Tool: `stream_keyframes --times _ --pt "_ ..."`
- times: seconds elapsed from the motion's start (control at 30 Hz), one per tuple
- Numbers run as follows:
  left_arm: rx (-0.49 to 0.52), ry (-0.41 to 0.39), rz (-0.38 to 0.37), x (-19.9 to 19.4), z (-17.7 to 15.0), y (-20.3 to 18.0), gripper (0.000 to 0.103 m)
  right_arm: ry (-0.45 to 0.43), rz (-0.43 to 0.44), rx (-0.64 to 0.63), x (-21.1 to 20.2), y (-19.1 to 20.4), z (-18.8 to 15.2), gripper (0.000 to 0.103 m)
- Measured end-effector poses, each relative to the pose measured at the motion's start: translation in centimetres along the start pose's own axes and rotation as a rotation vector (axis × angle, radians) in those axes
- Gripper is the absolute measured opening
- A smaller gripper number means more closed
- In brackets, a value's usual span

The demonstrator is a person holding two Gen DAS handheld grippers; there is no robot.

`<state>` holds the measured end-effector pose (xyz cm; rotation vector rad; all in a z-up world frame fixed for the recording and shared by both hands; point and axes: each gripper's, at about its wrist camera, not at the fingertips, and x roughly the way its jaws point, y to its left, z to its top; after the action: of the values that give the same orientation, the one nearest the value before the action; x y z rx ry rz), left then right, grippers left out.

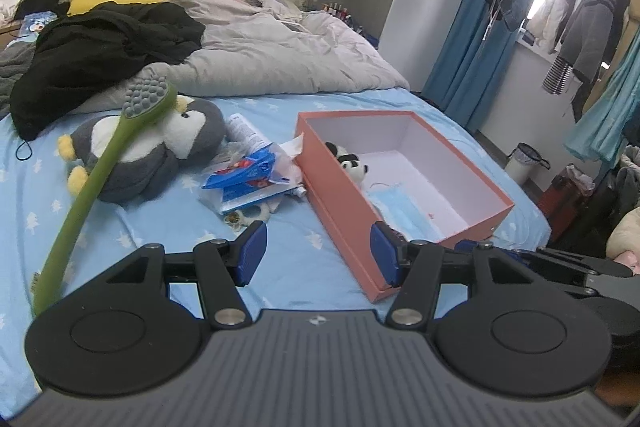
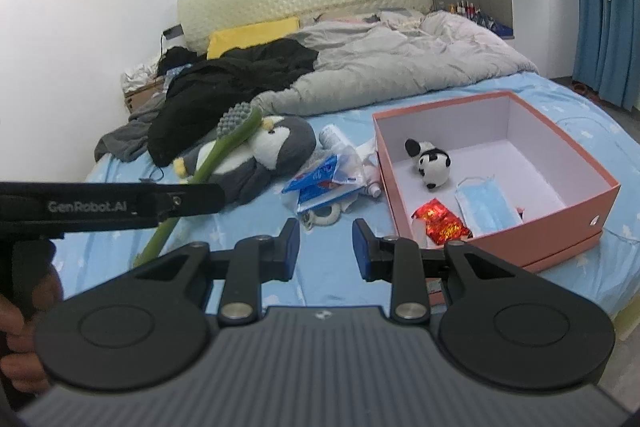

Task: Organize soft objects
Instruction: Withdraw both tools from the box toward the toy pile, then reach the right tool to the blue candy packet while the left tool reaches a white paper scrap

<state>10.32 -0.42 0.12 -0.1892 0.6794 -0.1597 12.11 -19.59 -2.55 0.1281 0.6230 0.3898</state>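
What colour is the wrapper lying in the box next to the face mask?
Shiny red with gold print. The wrapper shows best in the right wrist view.

The left tool (image 1: 318,253) points forward and downward with its jaws standing wide apart and nothing between its blue pads (image 1: 252,251). The right tool (image 2: 325,247) tilts down likewise, its jaws set narrower but parted, also empty. In the right wrist view the left tool's black body reaches in from the left edge, gripped by a hand (image 2: 18,331).

Penguin plush (image 1: 160,143) beside pink box (image 1: 340,187)
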Motion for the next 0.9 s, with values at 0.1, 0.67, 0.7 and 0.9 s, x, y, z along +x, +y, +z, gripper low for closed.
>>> stream_keyframes --times 0.1,0.67,0.7,0.9 --pt "-0.021 0.017 0.007 0.8 -0.1 1.0 0.063 0.017 0.002 -0.005 0.8 0.3 -0.3 0.032" --pt "-0.053 0.126 0.061 10.4 1.8 6.3 0.063 0.085 0.024 -0.013 8.2 -0.2 1.1 0.032" --pt "-0.057 0.130 0.066 11.2 2.0 6.8 0.063 0.087 0.027 -0.016 8.7 -0.2 1.2 0.032" --pt "-0.095 0.140 0.074 15.3 3.2 9.5 0.063 0.104 0.028 -0.035 12.1 -0.1 2.3 0.032"
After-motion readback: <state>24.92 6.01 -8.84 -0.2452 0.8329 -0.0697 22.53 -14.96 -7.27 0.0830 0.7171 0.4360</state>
